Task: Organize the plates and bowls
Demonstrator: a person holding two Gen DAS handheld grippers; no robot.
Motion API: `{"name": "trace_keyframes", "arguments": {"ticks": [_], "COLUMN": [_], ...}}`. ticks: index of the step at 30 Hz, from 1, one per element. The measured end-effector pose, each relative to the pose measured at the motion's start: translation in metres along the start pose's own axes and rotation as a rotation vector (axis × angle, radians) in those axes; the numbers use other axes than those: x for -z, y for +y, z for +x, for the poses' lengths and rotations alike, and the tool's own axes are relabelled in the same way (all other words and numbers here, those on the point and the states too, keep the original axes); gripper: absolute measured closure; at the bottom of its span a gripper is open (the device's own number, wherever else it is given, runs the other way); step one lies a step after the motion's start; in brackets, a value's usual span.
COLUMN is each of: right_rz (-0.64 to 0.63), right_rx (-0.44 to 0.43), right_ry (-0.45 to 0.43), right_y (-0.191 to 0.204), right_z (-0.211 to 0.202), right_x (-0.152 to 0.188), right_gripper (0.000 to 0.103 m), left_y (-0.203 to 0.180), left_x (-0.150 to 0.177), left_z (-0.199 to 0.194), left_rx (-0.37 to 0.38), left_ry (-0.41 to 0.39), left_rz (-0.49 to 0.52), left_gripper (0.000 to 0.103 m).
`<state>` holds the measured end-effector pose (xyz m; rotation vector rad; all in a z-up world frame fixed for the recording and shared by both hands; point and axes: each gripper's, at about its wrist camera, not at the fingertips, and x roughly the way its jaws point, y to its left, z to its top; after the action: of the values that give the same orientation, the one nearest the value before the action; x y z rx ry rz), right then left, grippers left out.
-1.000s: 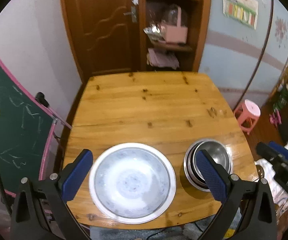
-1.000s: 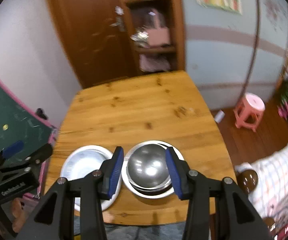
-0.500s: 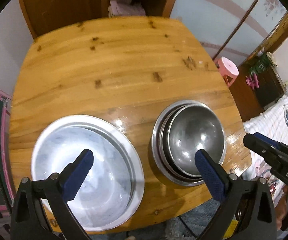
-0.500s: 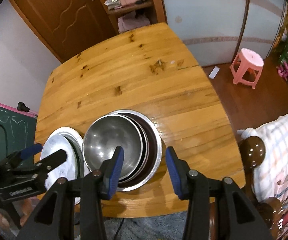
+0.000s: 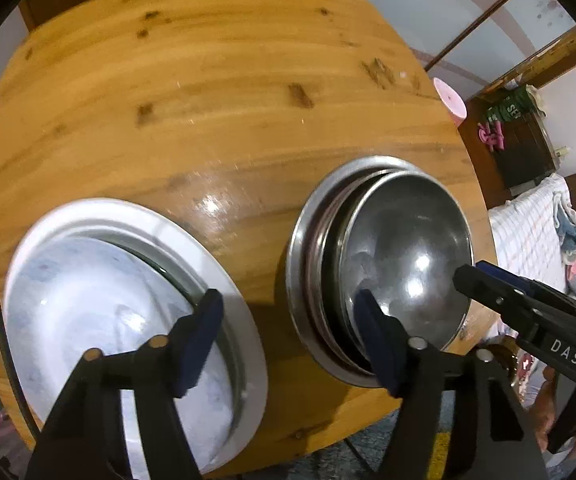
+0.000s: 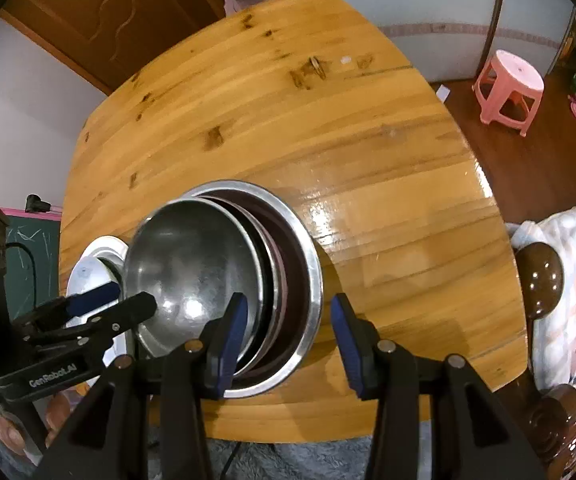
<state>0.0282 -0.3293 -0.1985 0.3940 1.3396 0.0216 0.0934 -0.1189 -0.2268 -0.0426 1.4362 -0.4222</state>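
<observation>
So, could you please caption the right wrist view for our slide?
Right gripper straddles the rim of nested steel bowls on a wooden table.

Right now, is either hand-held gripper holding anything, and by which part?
Nothing is held. The left hand-held gripper and right hand-held gripper each stand open across opposite sides of the stacked steel bowls' rims.

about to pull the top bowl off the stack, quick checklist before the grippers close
1. Right gripper straddles the near rims of the nested bowls: ok.
2. Right jaws not pressing yet: ok.
3. Left gripper has just been closing, nothing gripped; it spans the gap between white plate and bowls: not ok.
4. Whether only the top bowl lies between the right jaws: cannot tell.
5. Free table behind: ok.
</observation>
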Motion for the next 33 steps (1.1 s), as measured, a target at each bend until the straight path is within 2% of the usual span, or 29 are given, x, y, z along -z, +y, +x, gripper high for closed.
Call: {"name": "trace_keyframes", "arguments": {"ticks": [3, 8, 12, 24, 33], "right_rz": [0.016, 0.031, 0.034, 0.0, -0.077], "right_rx": [-0.002, -0.043, -0.042, -0.031, -0.035], "right_ry": [0.015, 0.018, 0.017, 0.027, -0.012], "right_y": [-0.004, -0.007, -0.007, 0.002, 0.034], "right_z": [0.005, 0.006, 0.006, 0.003, -0.027], "right_x": [-0.002, -0.003, -0.004, -0.003, 0.004], "right_gripper": [0.06, 0.067, 0.068, 0.069, 0.069], "left_y": [-0.001, -0.003, -0.009, -0.009, 0.004], "left_x": [-0.001, -0.004, -0.007, -0.003, 0.013], "left_z": [0.007, 0.014, 0.017, 0.009, -0.043], "left_rx": [0.013, 0.071, 0.077, 0.029, 0.012], "left_ry": [0.017, 0.044, 0.041, 0.018, -0.055], "left_rz": [-0.004, -0.013, 0.007, 0.001, -0.04], "left_gripper": [0.042, 0.057, 0.067, 0.071, 0.071]}}
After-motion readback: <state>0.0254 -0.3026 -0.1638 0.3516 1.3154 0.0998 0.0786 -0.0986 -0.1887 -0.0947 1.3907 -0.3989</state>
